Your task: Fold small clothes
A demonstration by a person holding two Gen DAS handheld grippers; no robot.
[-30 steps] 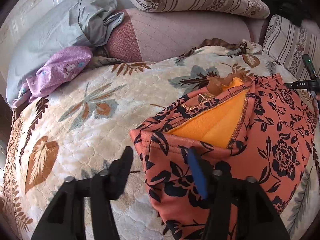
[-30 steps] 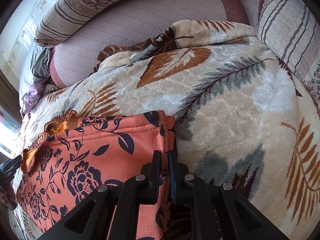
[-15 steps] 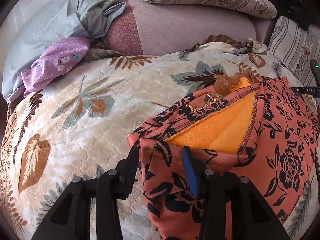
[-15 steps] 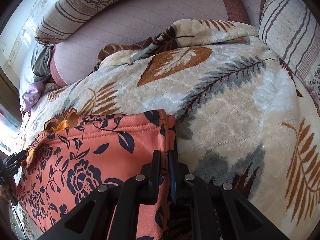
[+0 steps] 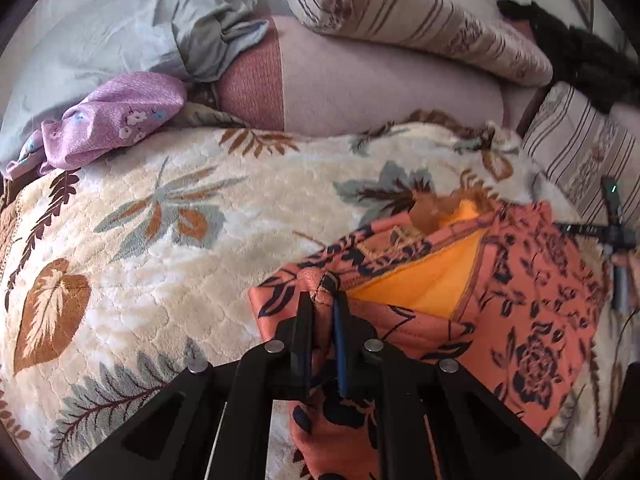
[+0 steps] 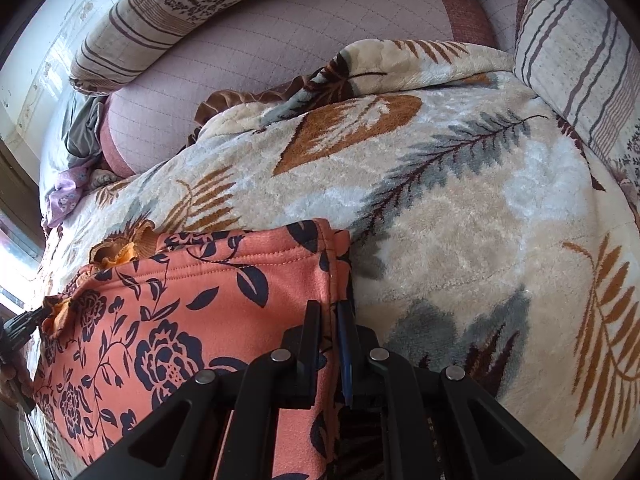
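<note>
A small orange garment with dark blue flowers (image 5: pixel 532 308) lies on a leaf-patterned blanket (image 5: pixel 168 240), its orange lining (image 5: pixel 424 284) showing at a folded-back flap. My left gripper (image 5: pixel 322 300) is shut on a bunched corner of the garment at its left edge. In the right wrist view the same garment (image 6: pixel 168 320) lies flat to the left, and my right gripper (image 6: pixel 329 312) is shut on its right edge. The right gripper also shows at the far right of the left wrist view (image 5: pixel 612 232).
A purple floral cloth (image 5: pixel 116 120) and grey bedding (image 5: pixel 168 28) lie at the back left. A pink quilted bolster (image 5: pixel 360 84) and striped pillows (image 5: pixel 420 20) line the back; another striped pillow (image 6: pixel 580 48) stands at the right. The blanket (image 6: pixel 460 200) spreads right of the garment.
My left gripper moved forward onto the garment's left corner and closed on it, bunching the fabric. The right gripper has stayed shut on the right edge.
</note>
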